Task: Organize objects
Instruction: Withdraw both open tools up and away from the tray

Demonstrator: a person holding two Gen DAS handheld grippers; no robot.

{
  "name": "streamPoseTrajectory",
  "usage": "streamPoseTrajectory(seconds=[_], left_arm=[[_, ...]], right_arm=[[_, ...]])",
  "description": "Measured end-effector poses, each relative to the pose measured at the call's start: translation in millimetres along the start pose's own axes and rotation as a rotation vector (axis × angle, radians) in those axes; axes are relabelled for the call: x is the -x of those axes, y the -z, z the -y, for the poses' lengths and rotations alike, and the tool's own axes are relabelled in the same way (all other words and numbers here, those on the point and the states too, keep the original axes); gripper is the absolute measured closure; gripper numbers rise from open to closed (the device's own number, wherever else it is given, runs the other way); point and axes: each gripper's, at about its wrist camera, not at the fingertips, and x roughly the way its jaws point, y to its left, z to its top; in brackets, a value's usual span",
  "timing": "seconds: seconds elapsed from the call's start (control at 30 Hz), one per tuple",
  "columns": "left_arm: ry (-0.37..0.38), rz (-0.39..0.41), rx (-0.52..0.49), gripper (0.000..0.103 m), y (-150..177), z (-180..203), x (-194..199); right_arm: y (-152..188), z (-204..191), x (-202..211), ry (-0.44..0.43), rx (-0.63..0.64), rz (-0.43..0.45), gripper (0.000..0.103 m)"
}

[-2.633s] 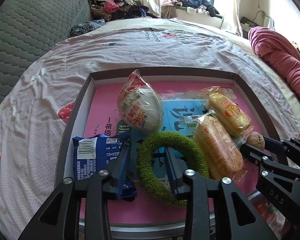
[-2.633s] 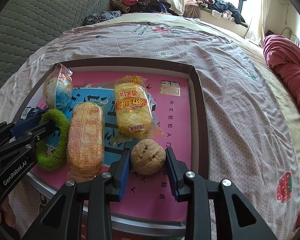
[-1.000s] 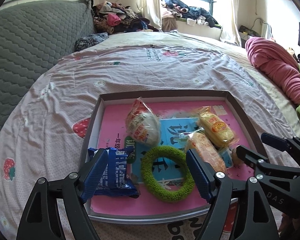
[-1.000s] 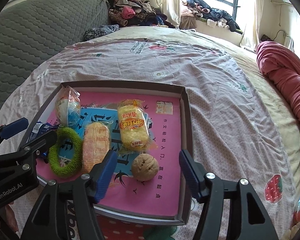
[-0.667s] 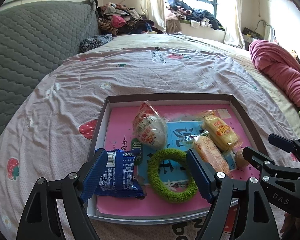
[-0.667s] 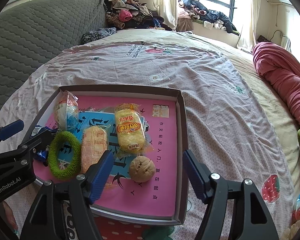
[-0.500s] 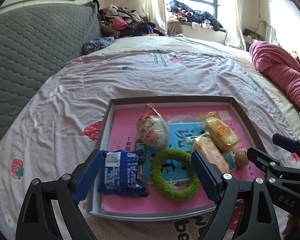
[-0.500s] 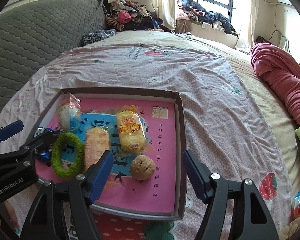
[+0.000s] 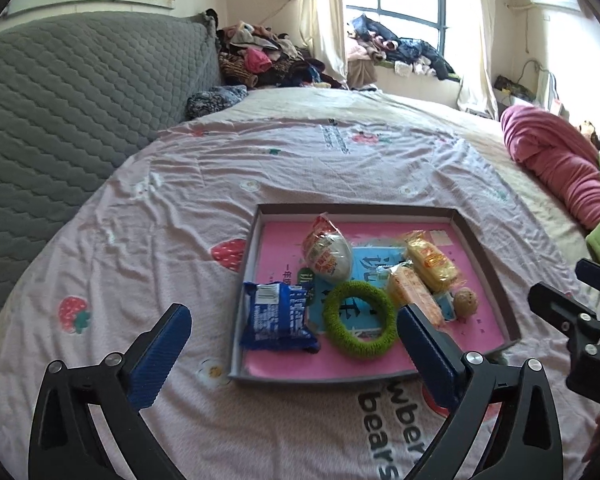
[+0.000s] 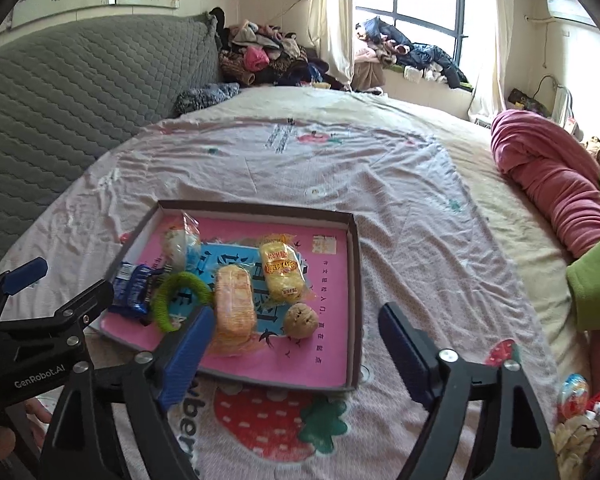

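Note:
A shallow tray (image 9: 356, 210) with a pink lining lies on the bed. Inside it are a blue snack packet (image 9: 276, 316), a green fuzzy ring (image 9: 358, 320), an egg-shaped wrapped snack (image 9: 328, 252), an orange wrapped cake (image 9: 414, 294), a yellow wrapped cake (image 9: 430, 260) and a walnut (image 9: 465, 301). My left gripper (image 9: 292, 316) hangs above the tray's near left corner, its jaws opening, nothing in them. My right gripper (image 10: 296, 316) hangs above the near edge of the tray (image 10: 260, 208), short of the walnut (image 10: 300, 320), its jaws opening and empty too.
The strawberry-print bedsheet (image 9: 300, 168) spreads all around the tray. A grey quilted headboard (image 9: 80, 100) rises at the left. A rolled pink blanket (image 9: 560, 160) and a green cloth (image 10: 596, 280) lie at the right. Small toys (image 10: 576, 396) sit near the bed's right edge.
Both grippers have drawn back and up from the tray, and their jaws have spread wider. The ring and the walnut stay lying in the tray.

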Motion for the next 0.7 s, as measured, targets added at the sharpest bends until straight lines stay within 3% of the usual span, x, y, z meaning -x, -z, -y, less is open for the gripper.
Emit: streamPoseTrajectory(seconds=[0.3,0.7], left_arm=[[-0.011,0.041,0.008,0.0,-2.9,-13.4,77.1],[-0.018,0.114,0.003,0.0,-2.9,-21.3,168.3]], right_arm=[[-4.5,0.0,70.6,-0.017,-0.018,0.037,0.002],[3.4,-7.8,149.3,-0.034,-0.01,0.076,0.001]])
